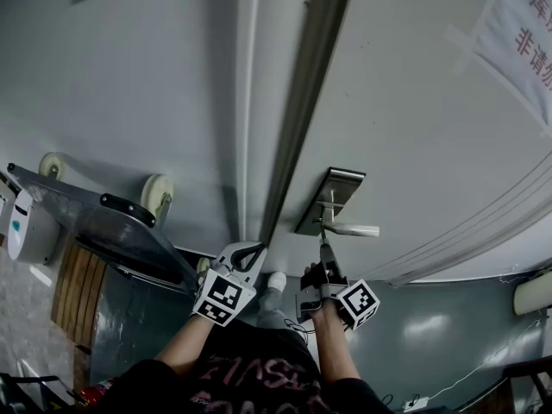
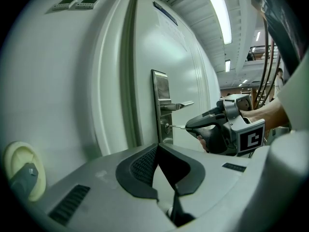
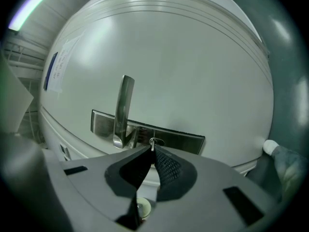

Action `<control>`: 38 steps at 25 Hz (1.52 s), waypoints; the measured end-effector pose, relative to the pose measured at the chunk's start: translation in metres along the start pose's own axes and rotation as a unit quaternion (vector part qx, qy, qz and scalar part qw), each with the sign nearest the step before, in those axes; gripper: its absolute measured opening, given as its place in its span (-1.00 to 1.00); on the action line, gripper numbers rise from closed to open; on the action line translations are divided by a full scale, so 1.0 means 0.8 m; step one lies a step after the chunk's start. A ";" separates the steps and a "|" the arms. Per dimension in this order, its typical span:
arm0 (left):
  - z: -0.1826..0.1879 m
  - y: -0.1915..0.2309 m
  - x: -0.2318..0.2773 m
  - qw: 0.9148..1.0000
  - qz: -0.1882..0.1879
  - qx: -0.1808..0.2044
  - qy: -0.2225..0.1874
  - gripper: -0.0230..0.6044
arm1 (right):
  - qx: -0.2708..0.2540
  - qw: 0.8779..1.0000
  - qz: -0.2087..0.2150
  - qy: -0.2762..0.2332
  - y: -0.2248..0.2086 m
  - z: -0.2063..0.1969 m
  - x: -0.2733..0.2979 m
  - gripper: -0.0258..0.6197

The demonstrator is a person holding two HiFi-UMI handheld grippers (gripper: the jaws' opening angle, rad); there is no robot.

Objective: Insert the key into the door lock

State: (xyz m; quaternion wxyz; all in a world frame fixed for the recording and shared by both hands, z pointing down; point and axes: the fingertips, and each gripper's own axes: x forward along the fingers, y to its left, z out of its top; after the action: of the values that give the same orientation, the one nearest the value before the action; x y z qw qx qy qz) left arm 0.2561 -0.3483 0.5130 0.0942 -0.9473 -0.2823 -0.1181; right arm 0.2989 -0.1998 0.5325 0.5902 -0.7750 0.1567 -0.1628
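Note:
A steel lock plate [image 1: 334, 195] with a lever handle [image 1: 352, 229] sits on the white door [image 1: 414, 119]. My right gripper [image 1: 325, 250] is shut on a small metal key [image 1: 322, 234]. The key's tip is at the keyhole [image 2: 166, 127] below the lever handle [image 2: 176, 105]. In the right gripper view the key [image 3: 152, 144] pokes out between the jaws of the right gripper [image 3: 152, 150], touching the lock plate [image 3: 181, 140]. My left gripper [image 1: 256, 248] hangs left of the lock by the door frame, jaws together on nothing. It [image 2: 157, 148] looks toward the right gripper [image 2: 198, 123].
A dark door-edge strip [image 1: 302, 102] runs up the frame. A paper notice [image 1: 524, 33] is taped at the door's upper right. A dark tilted panel [image 1: 103, 222] and white round fittings [image 1: 157, 193] stand at the left. A white door stop [image 3: 270, 147] sits low right.

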 end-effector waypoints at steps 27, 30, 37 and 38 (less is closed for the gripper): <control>-0.005 0.005 -0.003 1.000 0.005 -0.012 0.000 -0.89 | 0.092 0.995 0.002 -0.027 -0.001 -0.007 0.015 -0.68; -0.005 0.008 -0.005 1.000 0.009 -0.012 0.000 -0.89 | 0.091 0.995 0.003 -0.027 -0.002 -0.008 0.016 -0.67; -0.008 0.006 -0.002 1.000 0.004 -0.014 0.004 -0.89 | 0.094 0.995 0.006 -0.020 -0.002 -0.009 0.023 -0.67; -0.011 0.005 -0.001 1.000 0.003 -0.016 0.005 -0.89 | 0.092 0.996 0.006 -0.020 -0.002 -0.009 0.025 -0.67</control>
State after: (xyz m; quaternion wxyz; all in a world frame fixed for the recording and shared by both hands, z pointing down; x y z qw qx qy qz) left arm 0.2561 -0.3545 0.5209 0.0808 -0.9491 -0.2767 -0.1271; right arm 0.3136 -0.2143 0.5374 0.6631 -0.7193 0.1338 -0.1580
